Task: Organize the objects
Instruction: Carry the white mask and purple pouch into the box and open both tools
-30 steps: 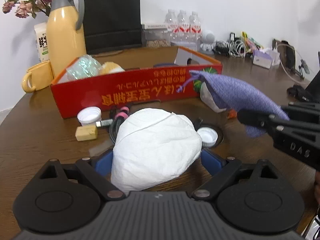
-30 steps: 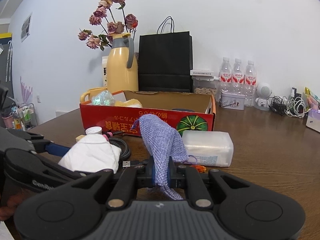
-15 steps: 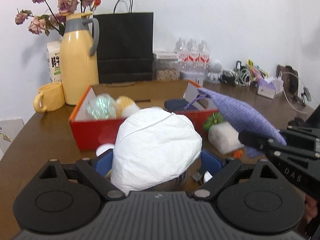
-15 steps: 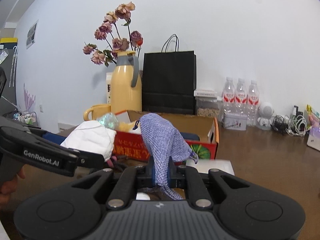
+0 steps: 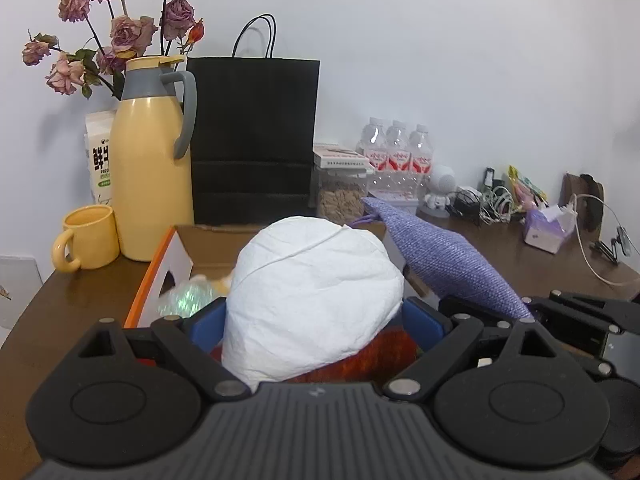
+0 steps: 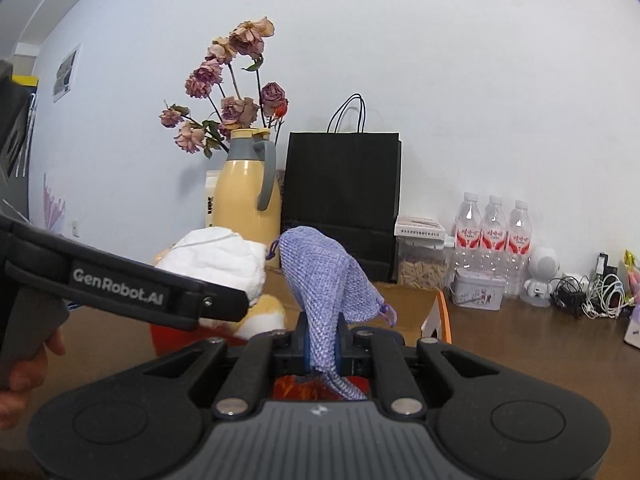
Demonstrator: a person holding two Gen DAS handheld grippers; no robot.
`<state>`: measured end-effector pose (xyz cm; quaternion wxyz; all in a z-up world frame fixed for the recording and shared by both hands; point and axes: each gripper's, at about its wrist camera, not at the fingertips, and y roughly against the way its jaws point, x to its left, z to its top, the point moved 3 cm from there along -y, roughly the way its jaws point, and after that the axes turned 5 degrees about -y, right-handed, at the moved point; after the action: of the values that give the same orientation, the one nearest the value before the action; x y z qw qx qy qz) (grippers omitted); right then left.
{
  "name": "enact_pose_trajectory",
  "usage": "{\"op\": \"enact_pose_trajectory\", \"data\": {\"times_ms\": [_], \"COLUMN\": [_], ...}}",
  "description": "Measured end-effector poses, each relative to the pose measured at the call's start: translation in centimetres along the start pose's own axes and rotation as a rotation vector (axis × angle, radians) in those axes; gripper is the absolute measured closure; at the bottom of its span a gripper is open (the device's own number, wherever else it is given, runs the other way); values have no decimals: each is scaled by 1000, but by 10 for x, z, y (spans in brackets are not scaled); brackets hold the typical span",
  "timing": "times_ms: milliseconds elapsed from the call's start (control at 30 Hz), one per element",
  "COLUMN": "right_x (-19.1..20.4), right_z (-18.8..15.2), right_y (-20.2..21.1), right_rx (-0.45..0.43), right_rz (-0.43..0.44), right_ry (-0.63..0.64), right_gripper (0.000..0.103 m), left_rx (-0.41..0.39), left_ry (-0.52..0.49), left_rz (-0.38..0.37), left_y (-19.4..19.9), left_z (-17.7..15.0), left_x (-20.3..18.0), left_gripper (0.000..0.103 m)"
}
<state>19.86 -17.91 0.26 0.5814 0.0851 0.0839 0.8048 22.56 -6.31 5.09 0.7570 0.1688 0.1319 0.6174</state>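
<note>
A crumpled white pouch (image 5: 312,296) sits between the blue pads of my left gripper (image 5: 316,322), which is shut on it. It hangs over the near side of the red cardboard box (image 5: 160,268). My right gripper (image 6: 322,344) is shut on a purple woven drawstring pouch (image 6: 320,280), which stands up from the jaws. In the left wrist view the purple pouch (image 5: 444,260) is just right of the white one, also above the box. The box holds a shiny iridescent ball (image 5: 186,296) and a yellow-white item (image 6: 264,316).
Behind the box stand a yellow jug (image 5: 152,176) with dried roses, a yellow mug (image 5: 86,238), a milk carton (image 5: 98,160) and a black paper bag (image 5: 254,140). At the back right are a jar (image 5: 342,196), water bottles (image 5: 396,156), cables (image 5: 488,200) and a tissue pack (image 5: 548,232).
Both grippers have risen and moved forward with their pouches, from the table in front of the box to above it. The small items in front of the box have dropped out of view.
</note>
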Motion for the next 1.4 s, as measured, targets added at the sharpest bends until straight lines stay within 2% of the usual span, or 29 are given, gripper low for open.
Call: {"op": "enact_pose_trajectory", "data": {"times_ms": [200,367,567,700,833,900,933,1033,1100,1133,1200,1267,1400], "right_x": [-4,-15,-31,-35,-33,-33,-32,-32,-32,-32,-32,-32,-31], "right_z": [16,22,9,-1,-4,-5,-5,-5,-4,-4,-2,0,3], "right_y": [-39,-80,-120,-130,-130,-130,-130,-128,-125,-123,-119,-115,-111], "right_rx": [1,37,103,147,156,156,159,158,151,141,121,105,92], "right_rz": [-22,-45,-68,-67,-65,-66,-64,-63,-62,-66,-71,-75,-73], "right_ry": [-3,-23,-74,-80,-76,-76,-77,-76,-76,-75,-76,-79,-75], "right_gripper": [94,94,94,94,93,92,90,75,39,32,8,2,1], "left_rx": [-19,-37,7,52,57,53,50,35,23,15,5,-2,-13], "left_ry": [39,92,129,120,118,111,106,99,101,106,112,112,113], "left_rz": [30,58,78,82,82,84,91,115,118,121,136,144,147], "left_y": [-34,-67,-107,-120,-122,-120,-119,-114,-109,-106,-102,-100,-95], "left_z": [20,29,19,9,5,5,4,5,5,5,6,8,9], "left_x": [6,10,15,17,20,19,19,18,18,19,20,20,20], "left_gripper": [10,10,11,11,11,8,3,0,0,0,0,0,0]}}
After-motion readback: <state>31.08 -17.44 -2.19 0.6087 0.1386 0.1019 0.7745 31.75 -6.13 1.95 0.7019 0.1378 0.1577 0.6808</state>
